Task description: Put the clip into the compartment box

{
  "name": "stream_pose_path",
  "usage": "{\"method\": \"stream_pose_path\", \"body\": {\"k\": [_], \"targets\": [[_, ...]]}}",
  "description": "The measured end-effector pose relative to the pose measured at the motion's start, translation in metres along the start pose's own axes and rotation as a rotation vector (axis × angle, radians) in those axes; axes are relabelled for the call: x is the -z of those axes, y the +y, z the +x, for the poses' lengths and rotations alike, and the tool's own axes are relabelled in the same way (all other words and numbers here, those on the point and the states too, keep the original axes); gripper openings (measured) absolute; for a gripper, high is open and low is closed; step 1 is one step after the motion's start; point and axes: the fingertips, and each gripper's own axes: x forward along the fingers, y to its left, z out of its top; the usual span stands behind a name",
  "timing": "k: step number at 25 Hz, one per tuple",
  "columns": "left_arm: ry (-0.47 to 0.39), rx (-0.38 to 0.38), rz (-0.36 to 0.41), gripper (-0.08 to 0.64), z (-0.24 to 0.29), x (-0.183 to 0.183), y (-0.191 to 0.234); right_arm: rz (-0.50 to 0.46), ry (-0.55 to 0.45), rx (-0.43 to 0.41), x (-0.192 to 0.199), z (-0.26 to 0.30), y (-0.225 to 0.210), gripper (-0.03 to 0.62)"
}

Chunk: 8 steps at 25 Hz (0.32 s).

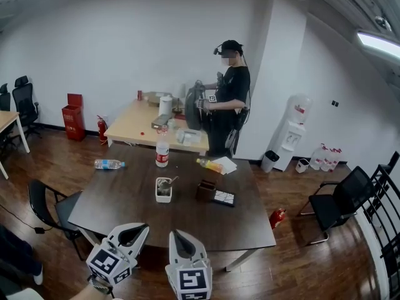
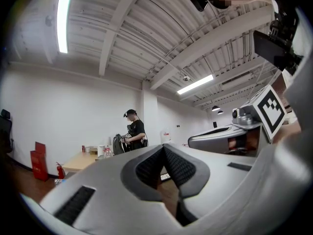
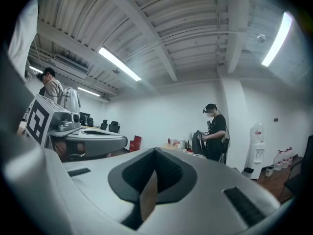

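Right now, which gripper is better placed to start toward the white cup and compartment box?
Right, probably. Both hover about equally near the white cup, but the compartment box lies on the right gripper's side, farther from the left gripper. Both are shut and empty.

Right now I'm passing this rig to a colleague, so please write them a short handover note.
Left gripper: shut, empty, held at the near edge of the table.
Right gripper: shut, empty, beside the left one.
Things: white cup with small items sits mid-table; brown box and flat dark tray are to its right. The clip is too small to make out, and which of these is the compartment box is unclear.
Done: nothing visible.
Left: find and grip the clip, then drop it into the box.
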Motion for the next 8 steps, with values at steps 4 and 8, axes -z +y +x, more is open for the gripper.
{"method": "stream_pose_path", "body": {"k": [4,8], "targets": [[0.000,-0.002,-0.006,-0.006,-0.0002,0.0012,0.0016,-0.009,0.004,0.000,-0.0012,0.0028,0.0001,-0.005],[0.005,-0.003,-0.011,-0.006,0.0014,0.0005,0.0039,-0.011,0.014,0.003,-0.0024,0.0060,-0.0006,-0.005]]}}
